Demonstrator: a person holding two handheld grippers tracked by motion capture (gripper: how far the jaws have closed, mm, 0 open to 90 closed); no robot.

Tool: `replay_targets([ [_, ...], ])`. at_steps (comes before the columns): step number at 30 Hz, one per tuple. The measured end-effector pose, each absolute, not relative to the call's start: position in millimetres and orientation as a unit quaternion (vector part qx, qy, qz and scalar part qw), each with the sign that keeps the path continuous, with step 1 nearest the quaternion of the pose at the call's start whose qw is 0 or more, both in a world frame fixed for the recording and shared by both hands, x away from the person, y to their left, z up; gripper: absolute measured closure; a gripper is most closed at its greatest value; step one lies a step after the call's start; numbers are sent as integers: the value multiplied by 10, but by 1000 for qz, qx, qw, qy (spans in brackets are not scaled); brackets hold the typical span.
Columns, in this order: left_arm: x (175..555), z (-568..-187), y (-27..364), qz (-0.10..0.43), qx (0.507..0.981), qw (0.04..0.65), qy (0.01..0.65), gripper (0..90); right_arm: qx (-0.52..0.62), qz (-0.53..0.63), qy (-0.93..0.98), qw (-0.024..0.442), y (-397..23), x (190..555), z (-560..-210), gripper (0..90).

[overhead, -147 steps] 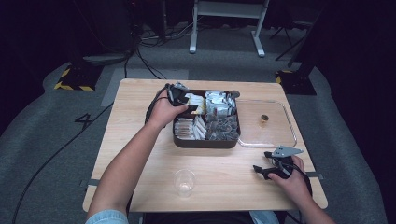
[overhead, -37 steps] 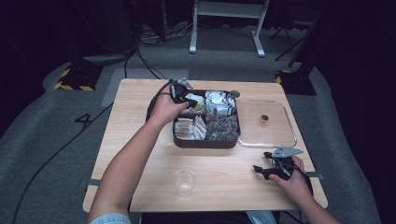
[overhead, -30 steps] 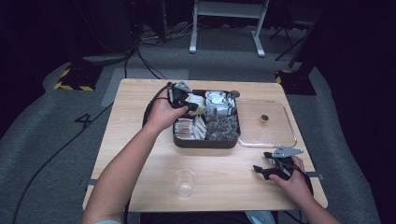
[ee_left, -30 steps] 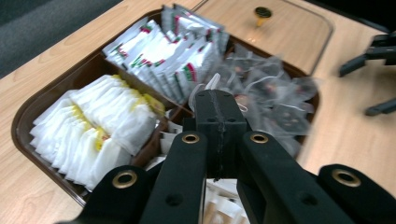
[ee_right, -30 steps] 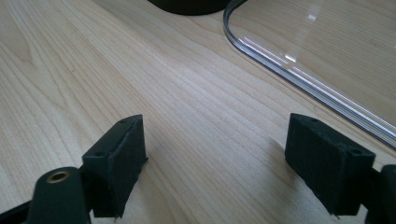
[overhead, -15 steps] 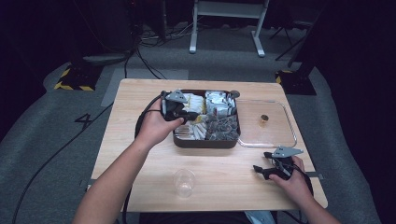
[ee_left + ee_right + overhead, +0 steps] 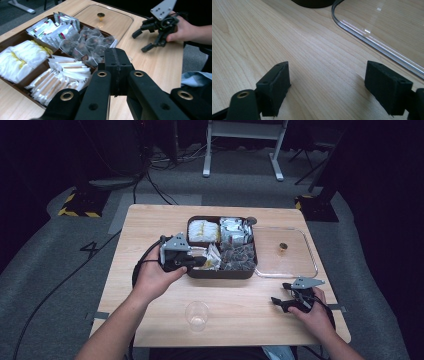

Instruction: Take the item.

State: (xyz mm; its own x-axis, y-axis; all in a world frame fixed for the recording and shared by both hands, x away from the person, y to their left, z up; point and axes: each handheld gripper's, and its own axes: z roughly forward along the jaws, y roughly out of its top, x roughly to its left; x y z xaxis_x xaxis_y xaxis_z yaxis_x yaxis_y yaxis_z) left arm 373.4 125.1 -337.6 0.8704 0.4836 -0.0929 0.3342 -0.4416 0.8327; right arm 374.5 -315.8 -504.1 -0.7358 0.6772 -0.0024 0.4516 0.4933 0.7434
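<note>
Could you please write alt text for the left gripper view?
The left gripper, jaws shut, hovers over a brown tray of sachets and tea bags. Beyond lie a clear lid and the open right gripper.

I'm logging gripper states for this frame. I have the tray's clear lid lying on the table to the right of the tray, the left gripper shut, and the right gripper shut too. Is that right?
Not quite: the right gripper is open. The right gripper view shows its two jaws wide apart with bare table between them. The rest holds: the clear lid lies right of the tray, and the left gripper is shut.
</note>
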Motion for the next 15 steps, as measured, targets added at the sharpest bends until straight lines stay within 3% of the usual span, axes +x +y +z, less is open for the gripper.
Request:
replay_targets([
  [15, 3261, -3516, 1320, 83, 840, 485, 231, 900, 332, 379, 851, 149, -3158, 3745, -5041, 204],
])
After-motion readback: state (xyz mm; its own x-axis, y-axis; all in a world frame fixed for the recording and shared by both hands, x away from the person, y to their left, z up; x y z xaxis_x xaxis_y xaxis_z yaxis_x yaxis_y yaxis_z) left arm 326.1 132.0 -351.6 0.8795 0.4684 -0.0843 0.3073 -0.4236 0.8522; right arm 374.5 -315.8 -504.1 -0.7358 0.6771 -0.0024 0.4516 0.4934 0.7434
